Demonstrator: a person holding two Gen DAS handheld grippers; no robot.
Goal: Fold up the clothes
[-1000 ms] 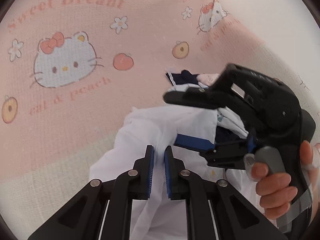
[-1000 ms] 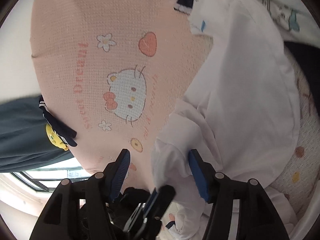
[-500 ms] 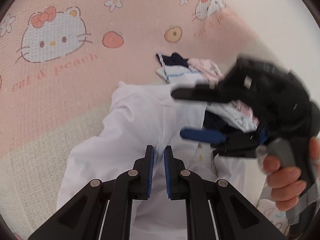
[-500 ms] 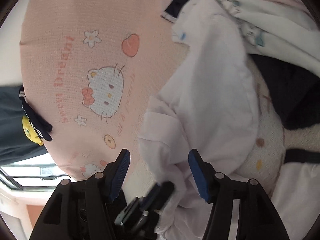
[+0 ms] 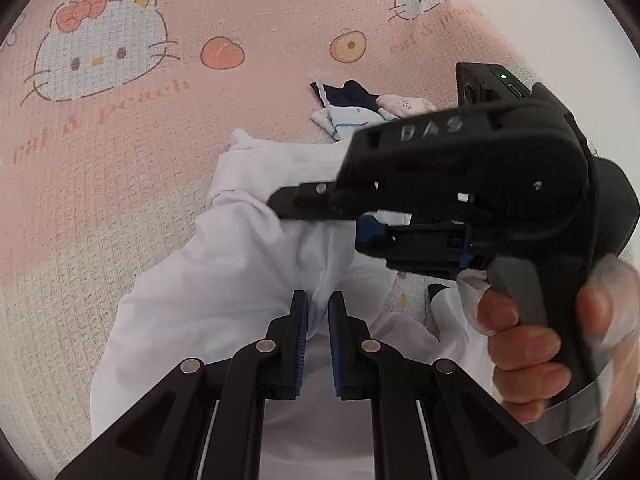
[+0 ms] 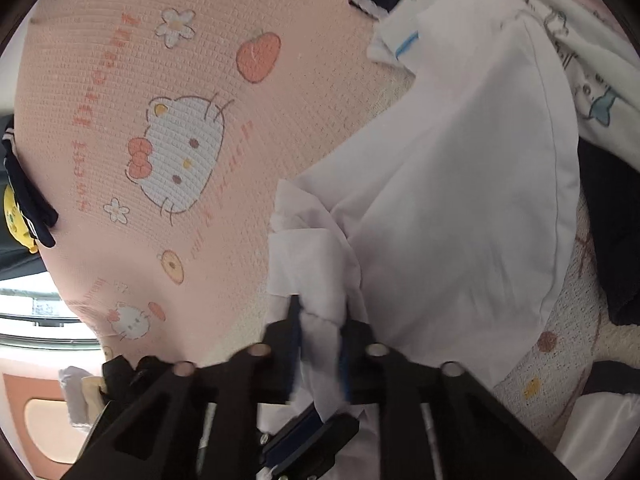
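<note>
Both tongs grip the same white shirt: my left gripper has its blue-padded jaws nearly together on a pinched ridge of the thin, smooth cloth, and my right gripper is clamped on a crumpled bunch of it, somewhat blurred. My right hand wraps the grey trigger. The shirt lies rumpled on a waffle-textured pink and cream blanket printed with cartoon cats, flowers and peaches, its long axis running away from the left gripper toward the blanket's far edge. Beyond it sits a small heap of clothes, navy, white and pale pink. In the right wrist view a dark navy garment lies just beside the shirt's seamed edge, and the right tool's black body hides part of the shirt from the left camera.
</note>
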